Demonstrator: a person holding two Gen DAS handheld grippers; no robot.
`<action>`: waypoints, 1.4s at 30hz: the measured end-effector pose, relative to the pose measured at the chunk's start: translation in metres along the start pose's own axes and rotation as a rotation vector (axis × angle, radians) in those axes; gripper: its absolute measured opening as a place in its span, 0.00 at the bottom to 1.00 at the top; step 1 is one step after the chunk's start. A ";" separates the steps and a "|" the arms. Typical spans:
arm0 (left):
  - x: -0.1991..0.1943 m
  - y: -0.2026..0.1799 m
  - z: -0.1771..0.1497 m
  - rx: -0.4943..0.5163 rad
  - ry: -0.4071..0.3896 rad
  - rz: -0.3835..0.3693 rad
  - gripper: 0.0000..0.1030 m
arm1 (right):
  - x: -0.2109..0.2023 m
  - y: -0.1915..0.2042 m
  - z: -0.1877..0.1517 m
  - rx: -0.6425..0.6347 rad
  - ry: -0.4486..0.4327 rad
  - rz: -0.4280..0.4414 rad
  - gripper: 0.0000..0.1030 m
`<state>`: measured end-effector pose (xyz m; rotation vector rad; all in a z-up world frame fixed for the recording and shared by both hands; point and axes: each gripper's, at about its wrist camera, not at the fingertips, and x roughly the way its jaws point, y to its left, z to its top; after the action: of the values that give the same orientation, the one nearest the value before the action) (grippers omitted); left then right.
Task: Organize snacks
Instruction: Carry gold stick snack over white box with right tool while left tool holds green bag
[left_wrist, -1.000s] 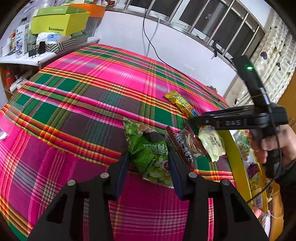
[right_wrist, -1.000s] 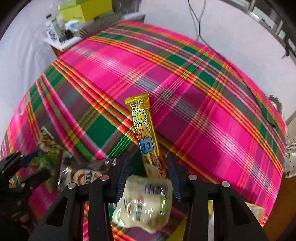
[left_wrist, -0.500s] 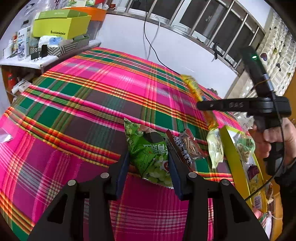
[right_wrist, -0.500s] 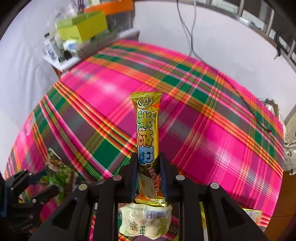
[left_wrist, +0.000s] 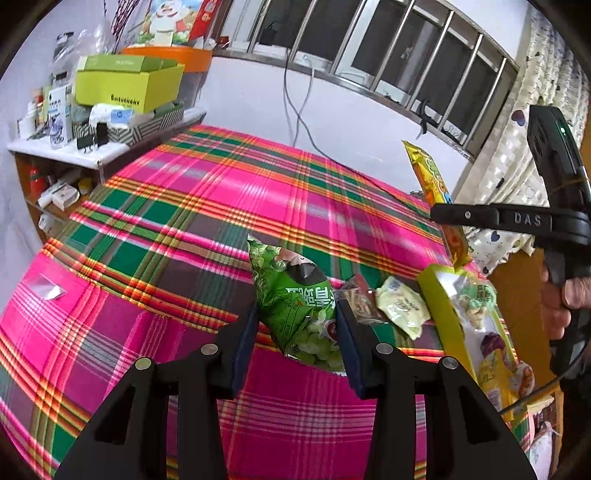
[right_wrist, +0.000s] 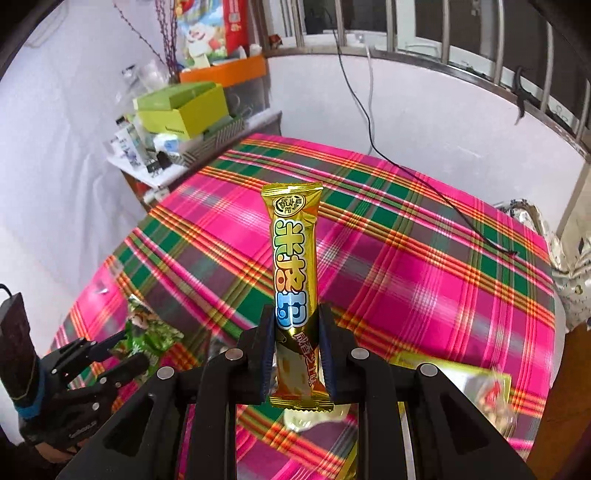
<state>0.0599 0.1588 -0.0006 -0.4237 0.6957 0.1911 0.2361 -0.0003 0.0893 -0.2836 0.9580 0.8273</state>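
Note:
My right gripper (right_wrist: 297, 325) is shut on a gold snack bar (right_wrist: 294, 258) and holds it upright, well above the plaid tablecloth (right_wrist: 406, 266). The bar also shows in the left wrist view (left_wrist: 432, 184), above the yellow-green snack box (left_wrist: 439, 295). My left gripper (left_wrist: 295, 321) is open, its jaws on either side of a green snack bag (left_wrist: 291, 295) lying on the cloth. A pale yellow packet (left_wrist: 402, 306) and a dark clear packet (left_wrist: 356, 295) lie between the bag and the box.
A white side shelf (left_wrist: 74, 151) with a lime box (left_wrist: 125, 86) and small bottles stands at the far left. A black cable (right_wrist: 424, 173) trails over the far cloth. A barred window runs along the back wall.
My right gripper closed on the gold bar and lifted it off the cloth, tilting it upright and carrying it toward the box. My left gripper stayed around the green bag.

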 end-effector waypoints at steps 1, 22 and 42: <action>-0.003 -0.003 0.000 0.006 -0.005 -0.003 0.42 | -0.005 0.000 -0.003 0.006 -0.007 0.008 0.19; -0.031 -0.057 0.001 0.105 -0.039 -0.058 0.42 | -0.065 -0.023 -0.066 0.138 -0.093 0.045 0.19; -0.025 -0.083 -0.002 0.151 -0.013 -0.108 0.42 | -0.068 -0.062 -0.088 0.237 -0.083 0.014 0.19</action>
<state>0.0650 0.0827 0.0403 -0.3141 0.6676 0.0384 0.2070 -0.1250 0.0864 -0.0383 0.9704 0.7243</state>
